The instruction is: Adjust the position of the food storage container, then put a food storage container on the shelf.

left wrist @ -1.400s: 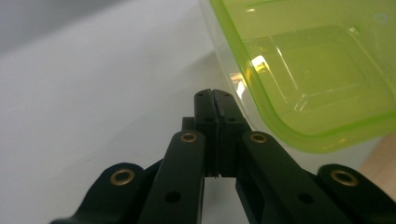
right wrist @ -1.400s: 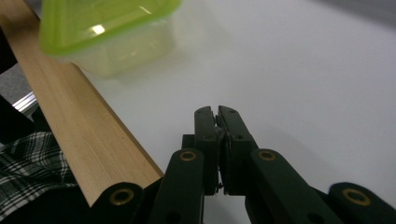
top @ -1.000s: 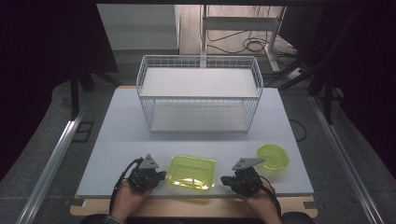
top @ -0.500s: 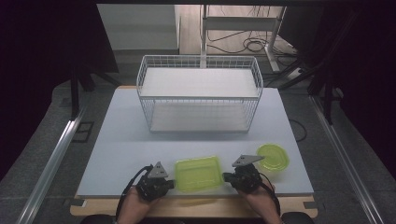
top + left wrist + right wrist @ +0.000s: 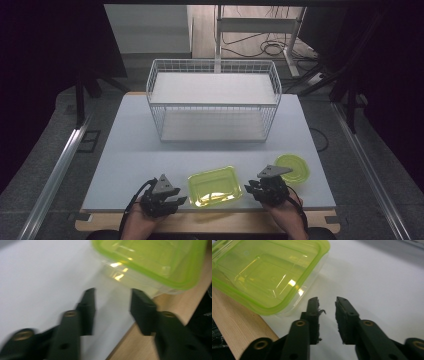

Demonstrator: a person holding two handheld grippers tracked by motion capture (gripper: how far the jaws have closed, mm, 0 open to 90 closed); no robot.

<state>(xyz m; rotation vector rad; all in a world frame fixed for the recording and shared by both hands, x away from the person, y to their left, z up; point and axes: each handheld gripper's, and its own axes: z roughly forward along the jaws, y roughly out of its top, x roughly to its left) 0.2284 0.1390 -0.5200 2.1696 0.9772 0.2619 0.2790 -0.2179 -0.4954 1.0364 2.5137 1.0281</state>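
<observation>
Container [image 5: 215, 186], rectangular with a yellow-green lid, sits at the near edge of the bench [image 5: 130, 150], partly overhanging the white surface toward the wooden strip. Left hand-held gripper [image 5: 167, 201] rests just beside its left end; right hand-held gripper [image 5: 255, 189] rests just beside its right end. Both sets of jaws have just been opening and stand spread with nothing between them; in the left gripper view the container [image 5: 155, 262] lies beyond the fingertips [image 5: 88, 305], and in the right gripper view it [image 5: 269, 272] lies off to the side of the pads [image 5: 313, 312].

Recommended procedure: approach from both ends at equal height, seat the pads under the lid rim, and close evenly, as the clear wall probably flexes. Keep the container level. Farther off, a round lid or dish [image 5: 292, 167] lies to the right, and a wire basket [image 5: 215, 100] stands well apart at the rear, a likely destination.
</observation>
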